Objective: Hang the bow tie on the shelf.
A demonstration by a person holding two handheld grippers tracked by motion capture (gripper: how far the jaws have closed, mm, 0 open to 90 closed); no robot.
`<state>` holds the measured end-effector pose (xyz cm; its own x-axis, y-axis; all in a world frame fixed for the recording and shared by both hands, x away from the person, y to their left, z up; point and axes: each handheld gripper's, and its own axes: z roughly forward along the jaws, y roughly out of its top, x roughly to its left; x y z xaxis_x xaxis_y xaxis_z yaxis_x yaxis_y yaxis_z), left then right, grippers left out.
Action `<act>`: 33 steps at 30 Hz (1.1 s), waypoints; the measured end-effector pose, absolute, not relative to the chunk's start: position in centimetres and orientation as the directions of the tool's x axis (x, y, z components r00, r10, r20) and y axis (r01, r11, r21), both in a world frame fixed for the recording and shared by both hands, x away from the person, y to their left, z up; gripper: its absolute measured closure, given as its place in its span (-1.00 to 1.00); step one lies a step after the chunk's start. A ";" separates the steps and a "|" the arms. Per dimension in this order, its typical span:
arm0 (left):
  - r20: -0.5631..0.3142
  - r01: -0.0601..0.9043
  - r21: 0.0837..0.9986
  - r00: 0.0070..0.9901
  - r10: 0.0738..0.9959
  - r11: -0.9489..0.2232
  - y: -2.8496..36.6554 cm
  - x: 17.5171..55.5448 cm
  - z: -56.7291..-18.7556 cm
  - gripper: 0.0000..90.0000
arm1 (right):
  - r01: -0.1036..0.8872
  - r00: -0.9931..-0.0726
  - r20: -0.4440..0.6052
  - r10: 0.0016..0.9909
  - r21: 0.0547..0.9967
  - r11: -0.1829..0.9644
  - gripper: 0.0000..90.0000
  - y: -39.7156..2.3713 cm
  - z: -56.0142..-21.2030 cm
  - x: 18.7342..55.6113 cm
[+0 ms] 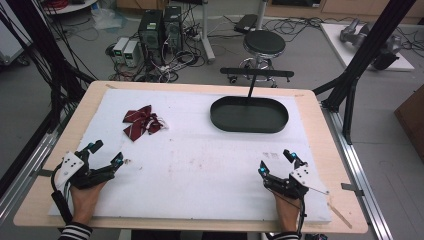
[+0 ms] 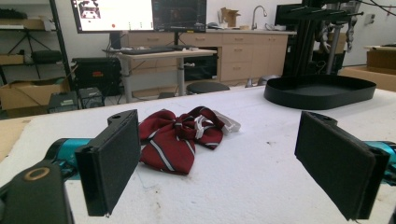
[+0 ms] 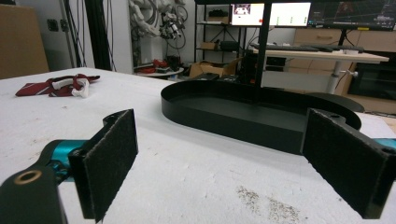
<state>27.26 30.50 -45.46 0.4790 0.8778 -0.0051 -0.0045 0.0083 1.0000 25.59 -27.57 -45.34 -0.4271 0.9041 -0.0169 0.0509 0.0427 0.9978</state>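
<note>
Both tongs, left and right, rest low, jaws spread.

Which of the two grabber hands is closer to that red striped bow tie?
Left. The left gripper sits just in front of the bow tie, jaws open toward it. The right gripper is far across the table, nearer the black tray.

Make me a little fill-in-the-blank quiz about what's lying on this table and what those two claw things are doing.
1. The striped bow tie lies nearer the ____ gripper.
2. The black oval tray has ____ inside it.
3. Both the left gripper and the right gripper have their jaws ____.
4. The bow tie's main colour is dark ____.

Missing words: left; nothing; open; red
</note>
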 end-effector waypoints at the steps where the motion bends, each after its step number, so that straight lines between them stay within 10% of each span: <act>1: -0.006 -0.002 1.000 0.480 0.877 0.007 30.6 27.3 -45.5 -0.67 | 0.050 -0.427 -0.018 0.904 0.998 0.044 -0.78 -27.6 -45.3 25.6; 33: 0.041 0.038 0.997 0.505 0.862 -0.070 30.2 29.2 -42.3 -0.67 | 0.051 -0.430 -0.022 0.903 0.997 0.049 -0.78 -27.5 -45.3 25.6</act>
<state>29.21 30.25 -42.30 0.5049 0.8622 0.0413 0.0380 -0.0700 0.9968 25.58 -27.50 -45.33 -0.4300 0.9026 -0.0219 0.0515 0.0487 0.9975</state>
